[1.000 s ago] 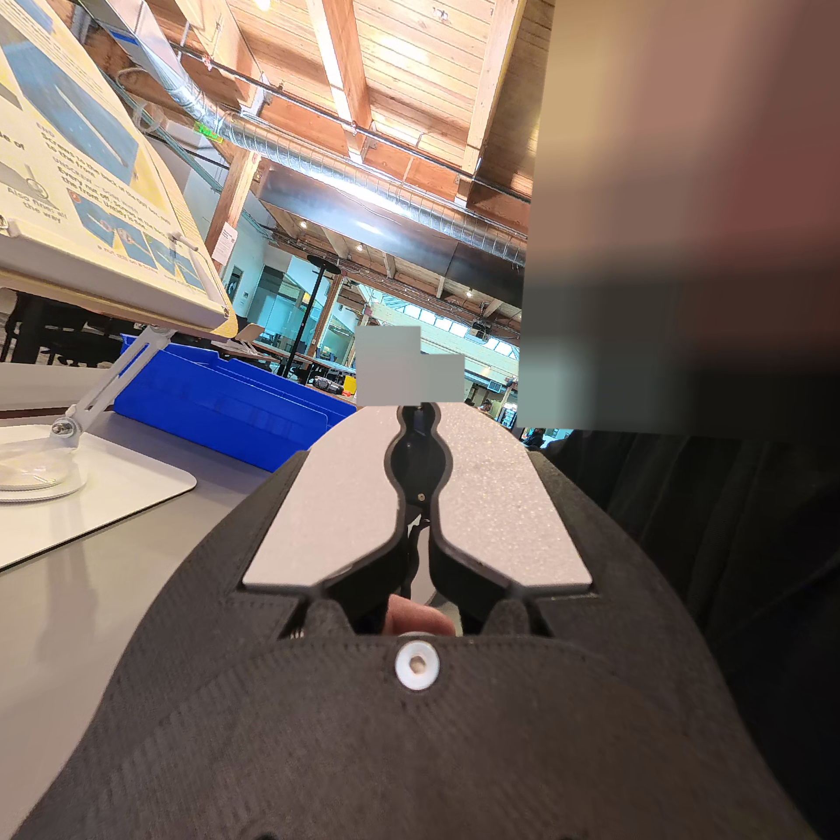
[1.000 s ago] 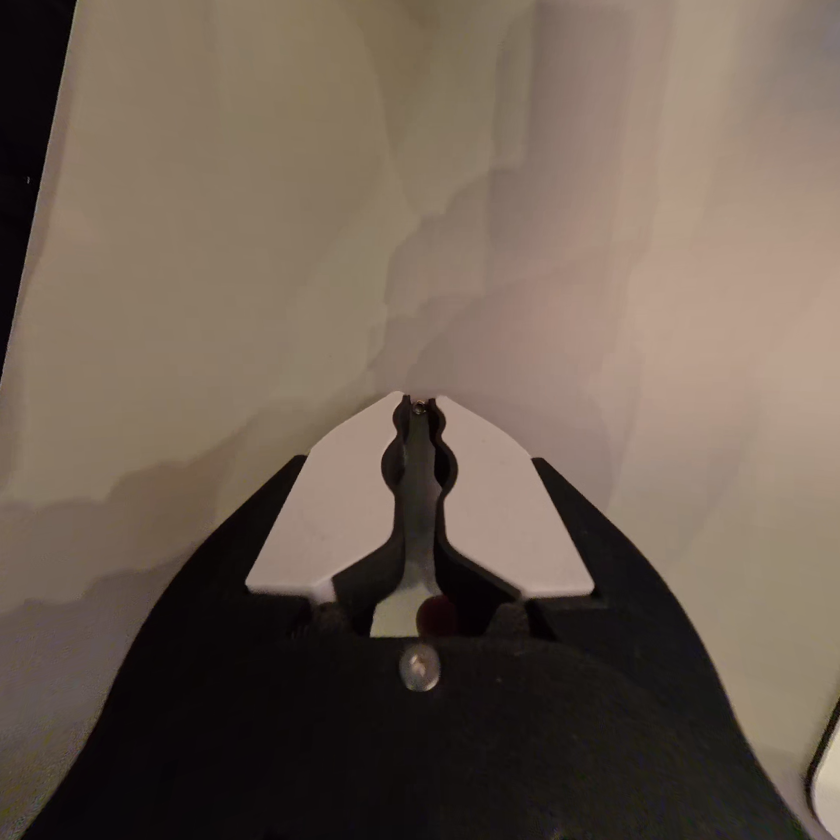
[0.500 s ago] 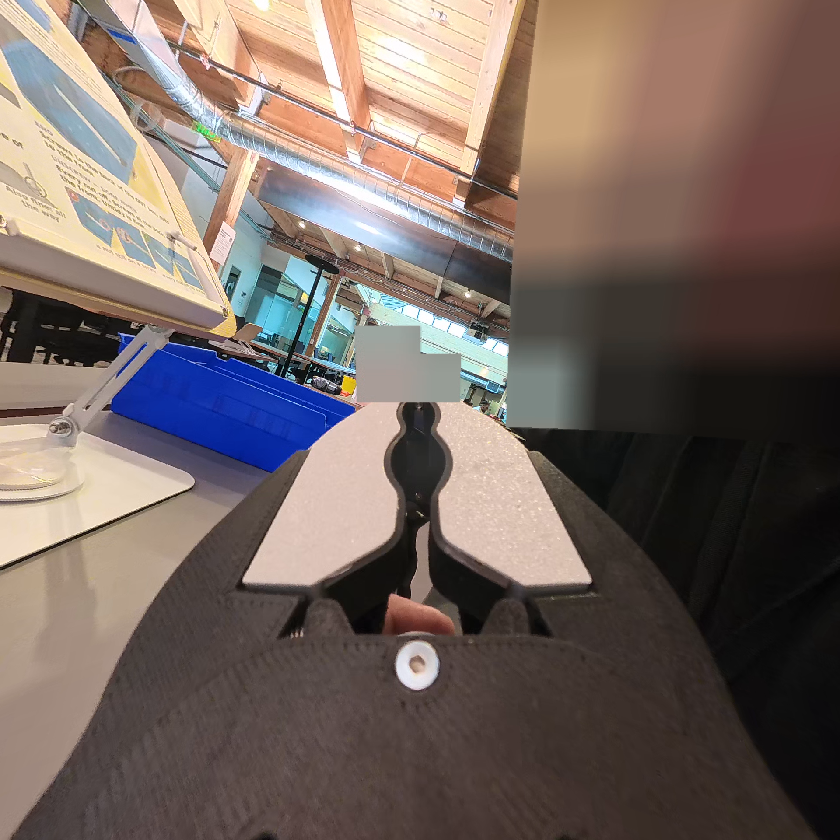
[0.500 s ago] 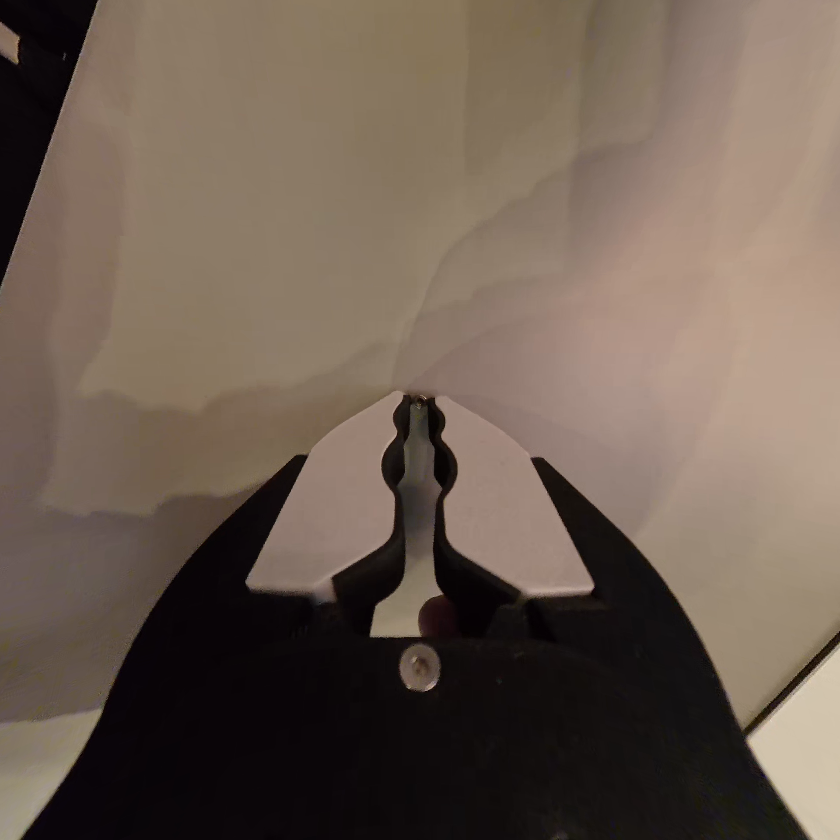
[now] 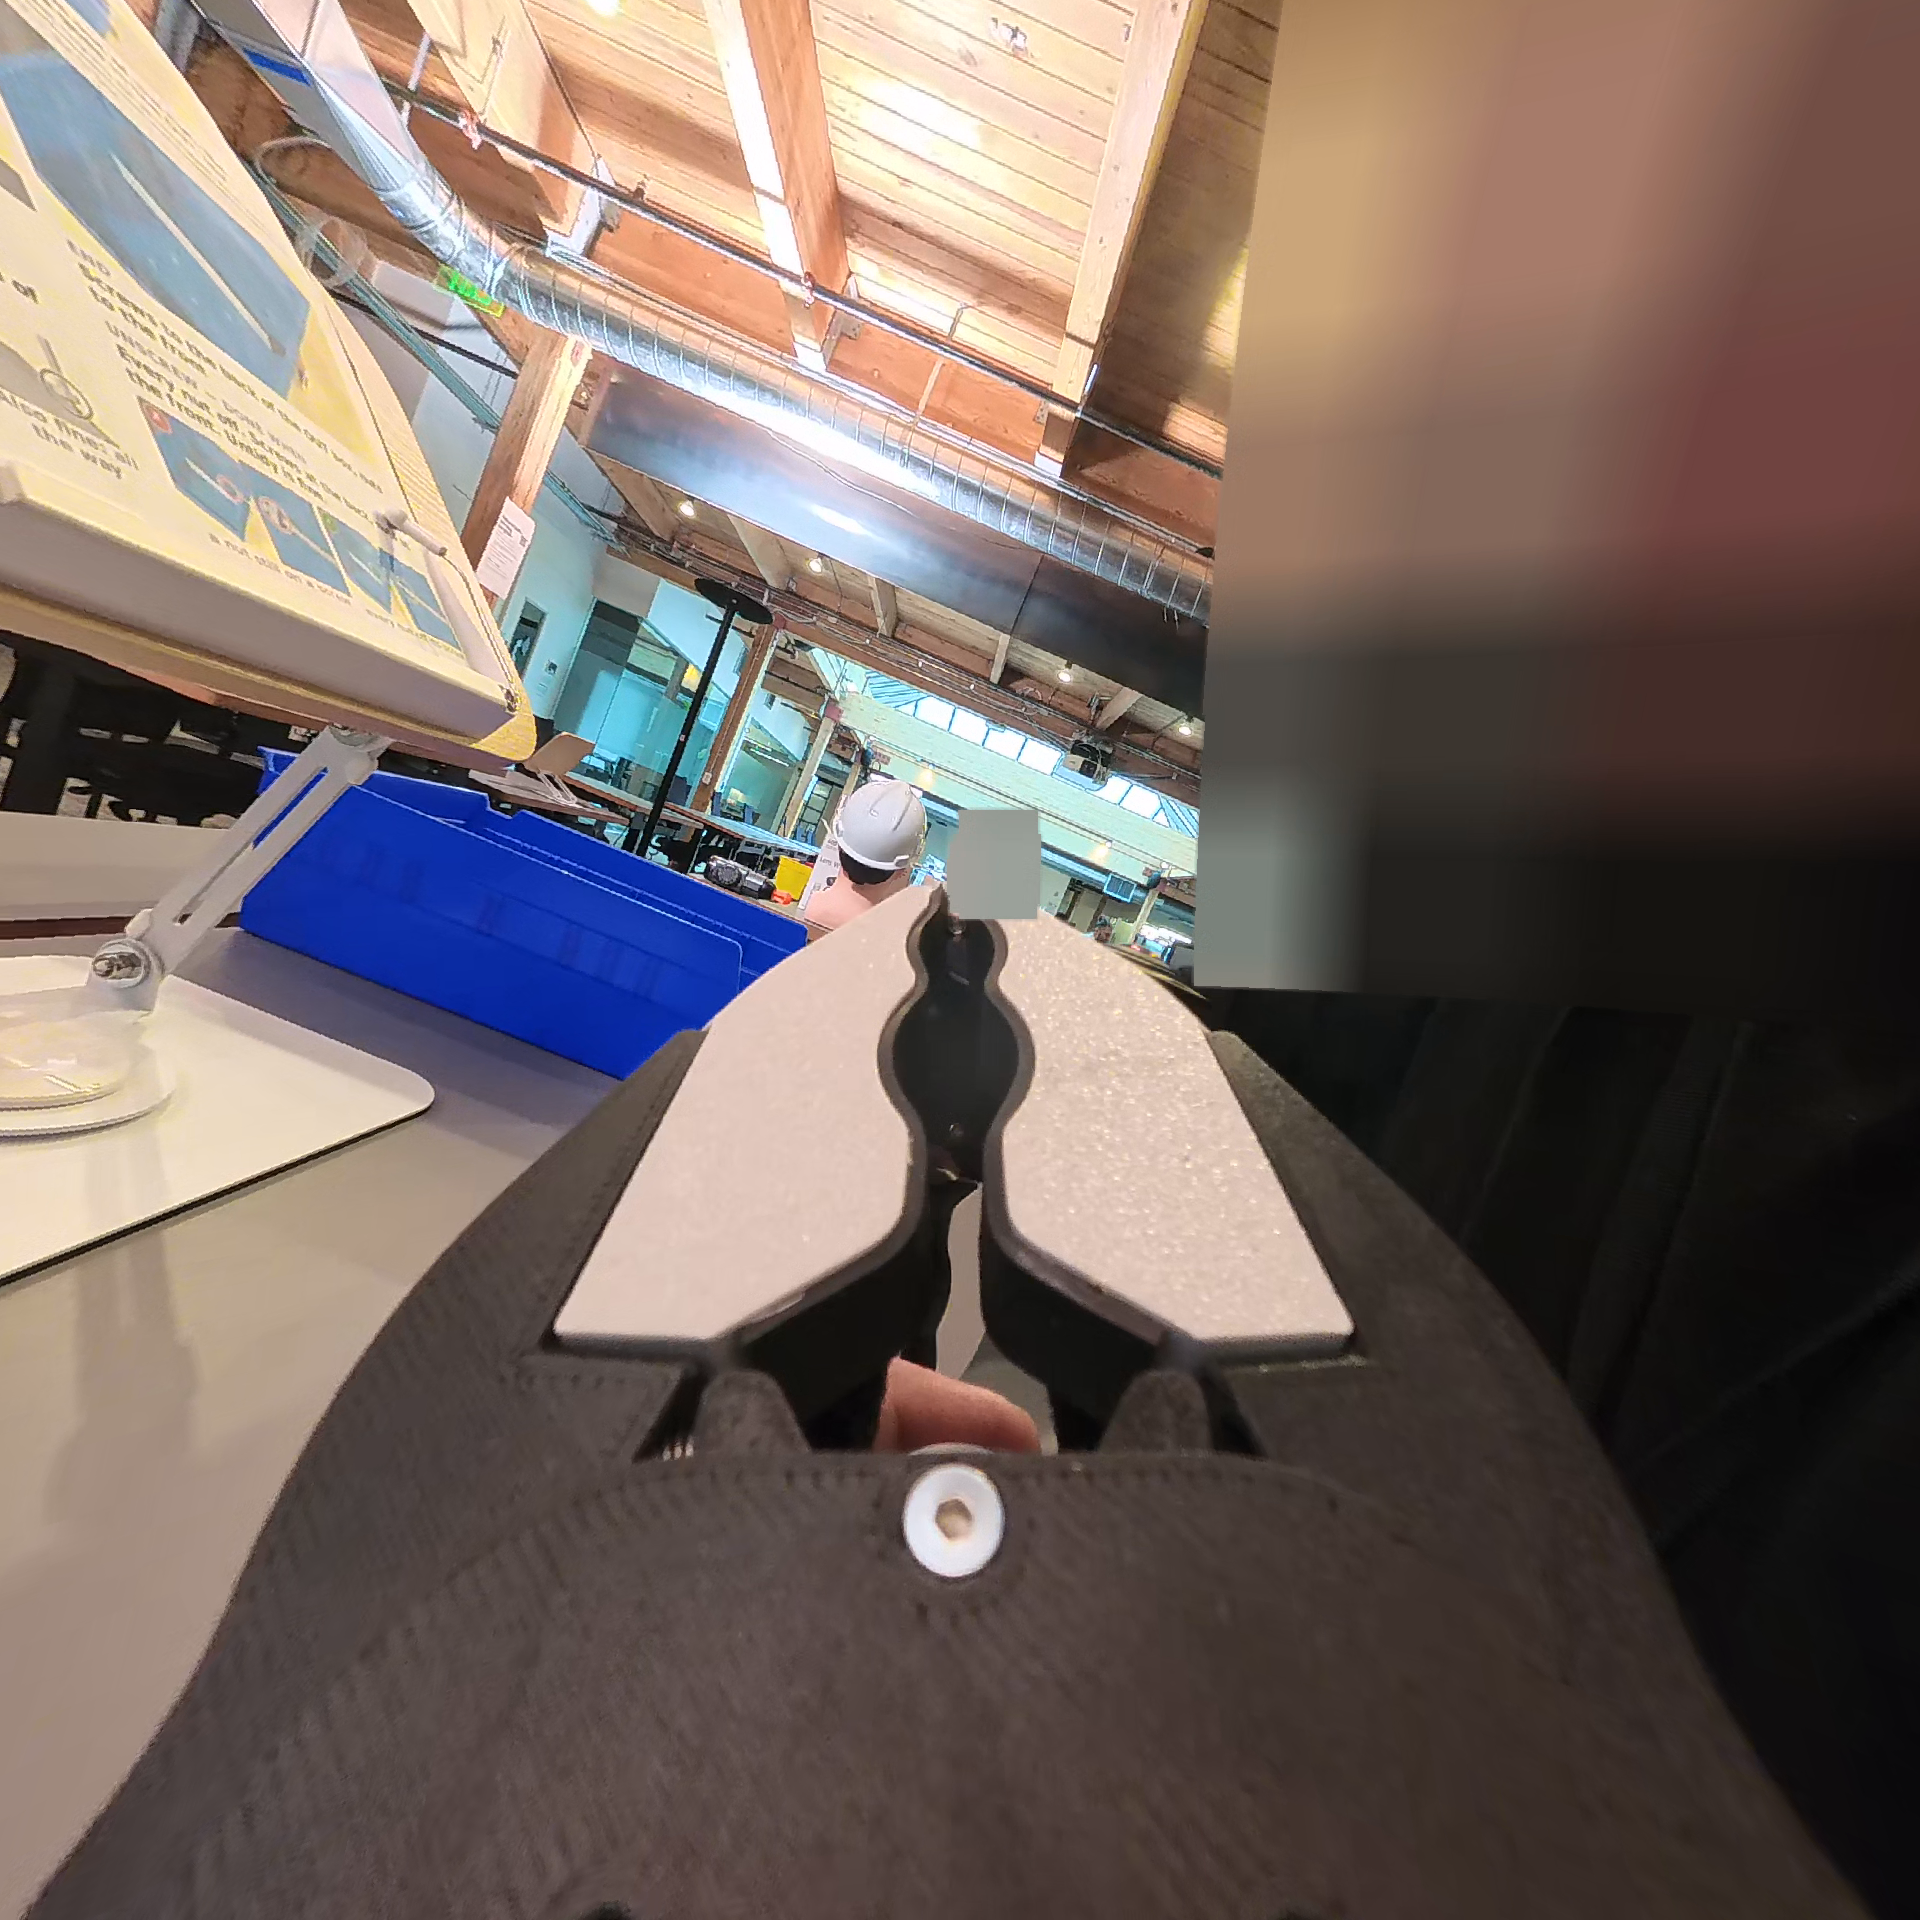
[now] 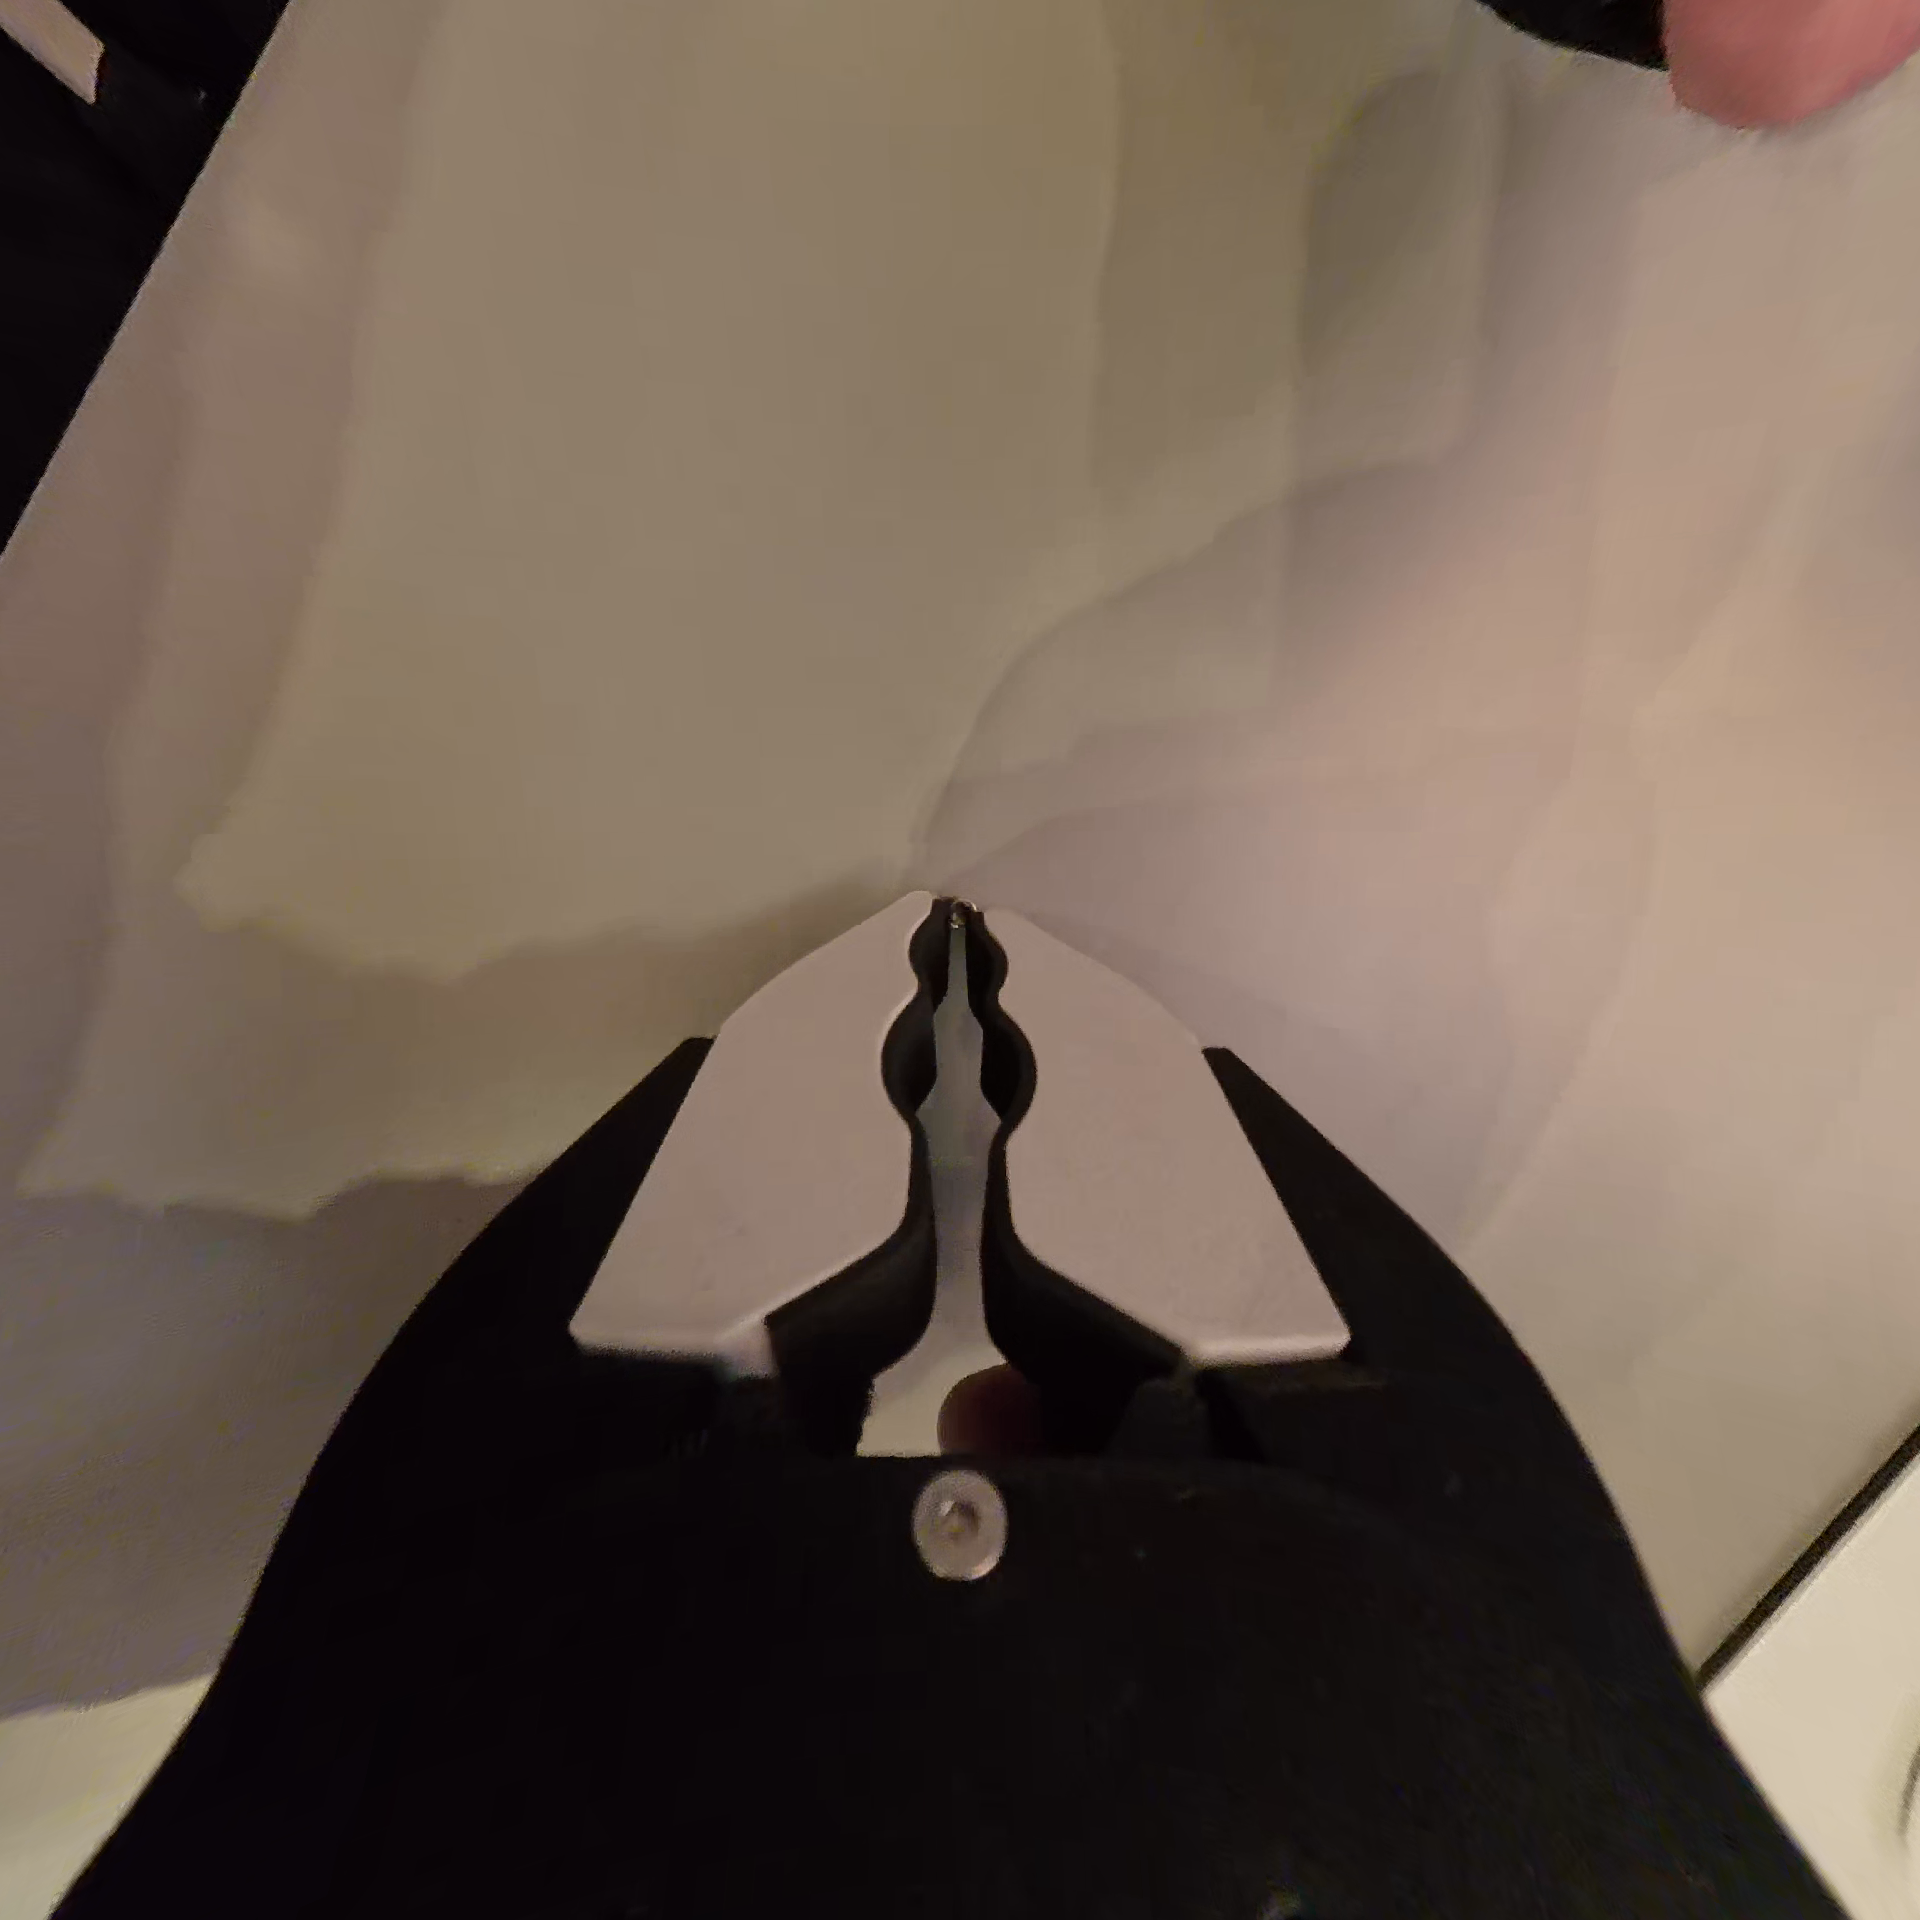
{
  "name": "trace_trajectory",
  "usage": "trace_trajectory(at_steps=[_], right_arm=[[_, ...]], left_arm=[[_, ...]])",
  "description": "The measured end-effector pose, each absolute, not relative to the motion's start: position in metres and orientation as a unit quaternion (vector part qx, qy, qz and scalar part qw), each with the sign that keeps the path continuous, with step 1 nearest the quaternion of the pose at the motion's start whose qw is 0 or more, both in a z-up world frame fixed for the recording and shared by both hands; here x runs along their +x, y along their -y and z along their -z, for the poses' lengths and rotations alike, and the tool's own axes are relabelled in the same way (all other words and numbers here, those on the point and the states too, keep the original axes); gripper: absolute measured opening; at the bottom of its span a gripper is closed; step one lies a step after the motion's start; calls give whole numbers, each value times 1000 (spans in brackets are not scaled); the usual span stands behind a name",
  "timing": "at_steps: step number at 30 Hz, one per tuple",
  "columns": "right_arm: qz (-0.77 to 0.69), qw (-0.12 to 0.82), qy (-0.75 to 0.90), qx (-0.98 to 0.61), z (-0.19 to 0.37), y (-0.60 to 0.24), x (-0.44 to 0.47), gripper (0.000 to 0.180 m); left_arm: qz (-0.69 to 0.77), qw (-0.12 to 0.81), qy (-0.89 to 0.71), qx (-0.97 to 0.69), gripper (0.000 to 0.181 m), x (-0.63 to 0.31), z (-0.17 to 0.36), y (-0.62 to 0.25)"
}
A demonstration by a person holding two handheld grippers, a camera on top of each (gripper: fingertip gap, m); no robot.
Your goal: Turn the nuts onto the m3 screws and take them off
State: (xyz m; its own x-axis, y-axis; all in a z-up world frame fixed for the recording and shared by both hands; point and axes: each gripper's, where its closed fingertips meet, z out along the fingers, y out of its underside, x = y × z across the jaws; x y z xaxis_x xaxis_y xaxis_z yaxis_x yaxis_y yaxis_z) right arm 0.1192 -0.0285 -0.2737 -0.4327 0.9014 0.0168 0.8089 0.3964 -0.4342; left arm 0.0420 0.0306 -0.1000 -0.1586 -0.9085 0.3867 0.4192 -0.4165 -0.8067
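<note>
Apparently each tool is pinched nearly closed on something tiny. At the tip of the right tool (image 6: 958, 910) a small shiny metal piece (image 6: 960, 911) sits between the two white pads, which nearly meet around it; it is too small to tell whether it is an m3 screw or a nut. The left tool (image 5: 954, 920) is likewise drawn in at its tip, where a small dark speck shows, but I cannot say what it is or whether it is truly gripped.

My judgement is that the threading step is in hand, or just about to begin: one part per tool, not yet brought together. The next move would call for bringing the two tips face to face, lining up the axes closely, and rotating one against the other without squeezing the part out.

Only the right wrist view shows the metal piece clearly, above a pale, shadowed grey worktop (image 6: 623, 520). Only the left wrist view shows the surroundings: behind the left tool a long blue plastic bin (image 5: 499, 914) lies on the worktop, and left of that bin a yellow-and-blue printed instruction board (image 5: 208, 416) tilts on a white stand, over a white mat (image 5: 260, 1122).
</note>
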Motion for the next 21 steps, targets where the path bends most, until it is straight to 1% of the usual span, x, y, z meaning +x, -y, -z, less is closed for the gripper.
trace_trajectory(at_steps=[1, 5, 14, 18, 21], right_arm=[[-190, 134, 821, -521, 272, 29, 119, 0], [-218, 171, 795, -539, 261, 26, 117, 0], [-234, 203, 765, -565, 252, 19, 123, 0], [-236, 226, 753, -571, 244, 14, 124, 0], [-244, 241, 745, -572, 238, 14, 122, 0]], left_arm=[[713, 466, -270, -450, 3, 42, 100, -31], [723, 459, -259, -447, 2, 43, 101, -30], [730, 456, -238, -450, 2, 38, 104, -34], [725, 449, -261, -453, 2, 48, 108, -25], [725, 459, -271, -437, 2, 43, 101, -17]])
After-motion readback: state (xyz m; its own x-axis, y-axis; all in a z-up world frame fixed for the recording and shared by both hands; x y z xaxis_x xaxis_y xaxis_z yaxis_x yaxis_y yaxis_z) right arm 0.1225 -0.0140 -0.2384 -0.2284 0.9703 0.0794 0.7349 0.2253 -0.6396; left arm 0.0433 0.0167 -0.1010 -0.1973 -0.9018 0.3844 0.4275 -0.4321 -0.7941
